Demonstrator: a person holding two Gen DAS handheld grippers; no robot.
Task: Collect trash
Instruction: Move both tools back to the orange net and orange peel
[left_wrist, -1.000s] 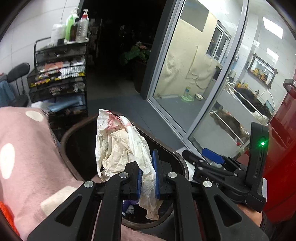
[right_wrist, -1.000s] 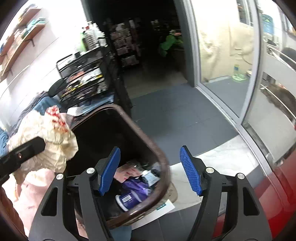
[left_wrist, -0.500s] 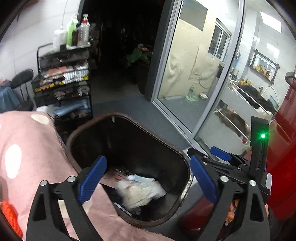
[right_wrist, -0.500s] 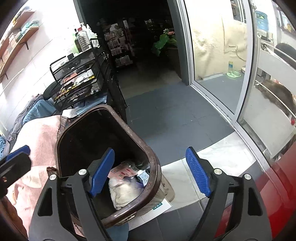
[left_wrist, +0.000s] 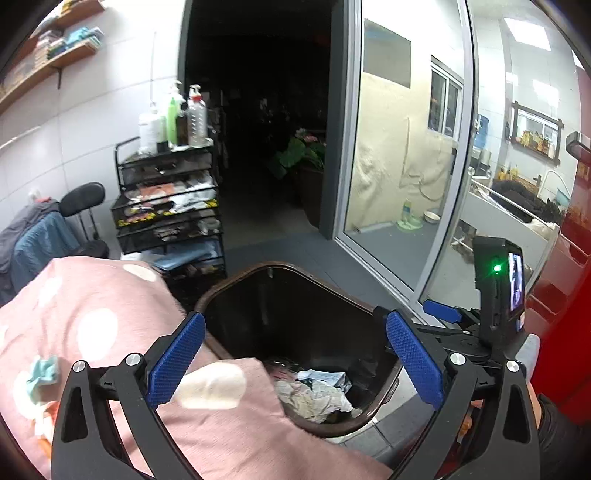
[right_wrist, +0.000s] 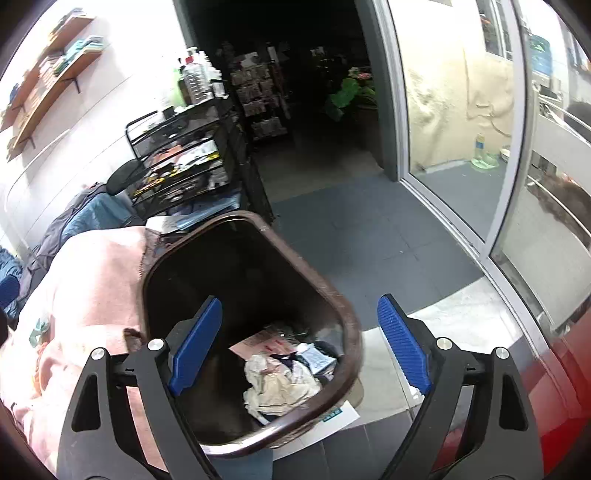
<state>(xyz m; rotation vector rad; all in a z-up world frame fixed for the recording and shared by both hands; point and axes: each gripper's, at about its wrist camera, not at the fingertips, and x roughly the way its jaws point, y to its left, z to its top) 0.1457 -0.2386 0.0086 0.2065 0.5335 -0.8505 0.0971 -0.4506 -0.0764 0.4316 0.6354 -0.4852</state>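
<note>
A dark brown trash bin (left_wrist: 236, 284) (right_wrist: 347, 325) stands on the floor beside a pink spotted blanket (left_wrist: 92, 306) (right_wrist: 96, 273). A crumpled cream paper wad (left_wrist: 314, 398) (right_wrist: 280, 384) lies inside the bin on other litter. My left gripper (left_wrist: 293, 363) is open and empty above the bin's near rim. My right gripper (right_wrist: 301, 356) is open and empty over the bin; it also shows in the left wrist view (left_wrist: 443, 314) at the right.
A black wire cart (left_wrist: 170, 206) (right_wrist: 184, 162) with bottles stands behind the bin. A glass sliding door (left_wrist: 399, 147) (right_wrist: 461, 110) is to the right. A red appliance (left_wrist: 569, 295) (right_wrist: 554, 387) is at the far right. A white sheet (right_wrist: 332, 417) lies under the bin.
My left gripper opened and the crumpled paper dropped from it into the bin. The left gripper has since drawn back over the blanket. The right gripper stayed open.
</note>
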